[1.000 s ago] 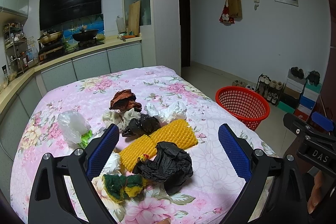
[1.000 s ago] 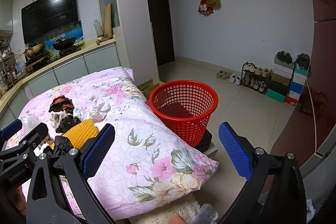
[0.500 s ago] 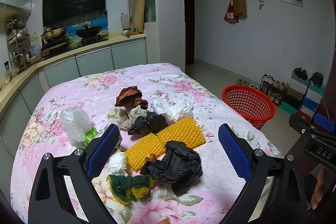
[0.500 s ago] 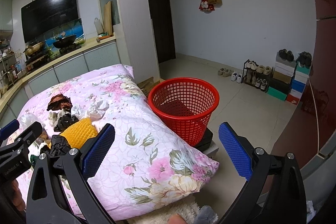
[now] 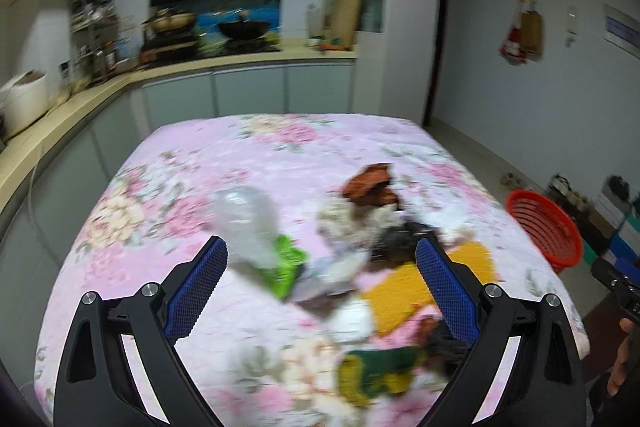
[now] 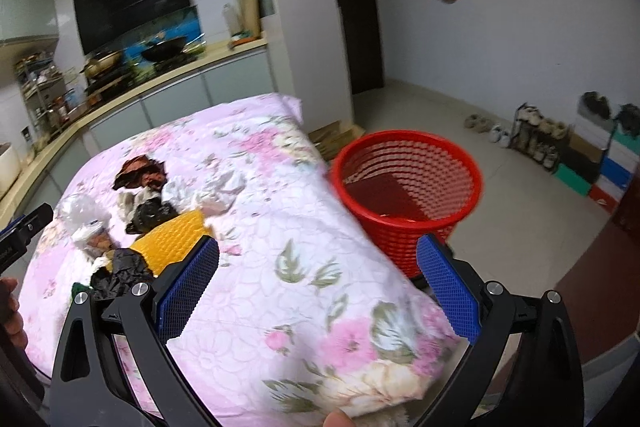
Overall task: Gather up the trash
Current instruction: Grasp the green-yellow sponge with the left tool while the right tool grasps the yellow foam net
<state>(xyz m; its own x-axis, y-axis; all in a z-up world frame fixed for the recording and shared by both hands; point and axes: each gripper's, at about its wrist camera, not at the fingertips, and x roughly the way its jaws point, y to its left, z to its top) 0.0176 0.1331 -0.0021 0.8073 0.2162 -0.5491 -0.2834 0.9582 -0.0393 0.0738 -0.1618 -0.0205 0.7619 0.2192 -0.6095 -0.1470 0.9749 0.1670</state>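
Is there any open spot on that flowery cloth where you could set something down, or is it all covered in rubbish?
Bare cloth lies between the yellow foam sheet and the red basket, and on the kitchen-counter side beyond the brown wrapper. The middle is crowded.

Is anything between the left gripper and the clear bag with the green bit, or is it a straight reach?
Nothing visible blocks it. The left gripper is open and empty, and the clear bag lies just ahead on the floral cover, between the fingers' line. The other trash lies to its right. The view is blurred.
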